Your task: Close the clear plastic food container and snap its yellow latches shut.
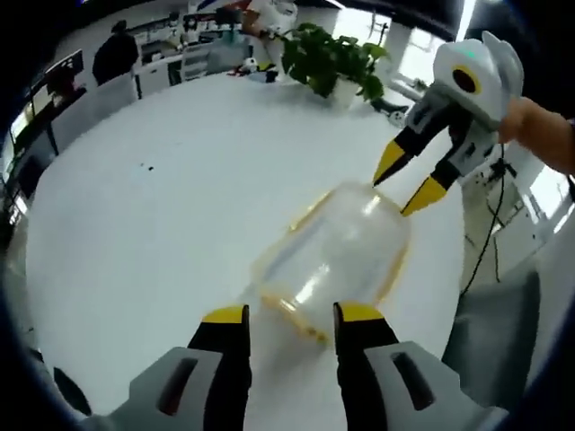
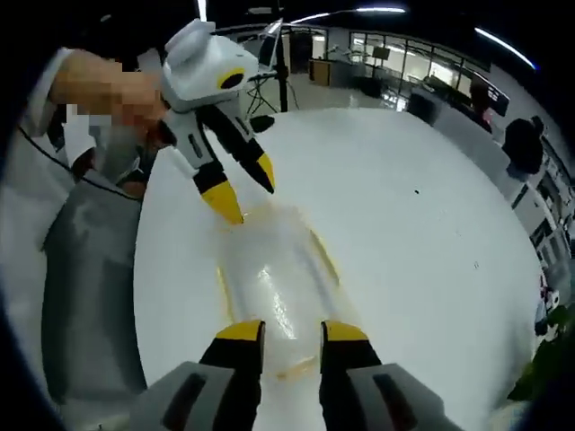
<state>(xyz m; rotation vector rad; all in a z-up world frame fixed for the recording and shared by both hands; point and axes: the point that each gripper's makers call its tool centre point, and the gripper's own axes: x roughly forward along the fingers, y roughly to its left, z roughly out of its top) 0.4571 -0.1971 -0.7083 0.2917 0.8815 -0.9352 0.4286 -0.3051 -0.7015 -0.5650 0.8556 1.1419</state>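
The clear container (image 1: 334, 253) is lying on the white table (image 1: 162, 206), lid seemingly down on it, with the two grippers working at opposite ends. The left gripper (image 1: 291, 314) is poised at the near end, jaws spread and straddling the yellow rim. The right gripper (image 2: 292, 331) is doing the same at the far end, jaws apart. Whether any latch is already snapped is hard to tell through the glare. The risk: pressing one end alone could be tipping or skidding the light box across the smooth table, leaving latches half-caught.
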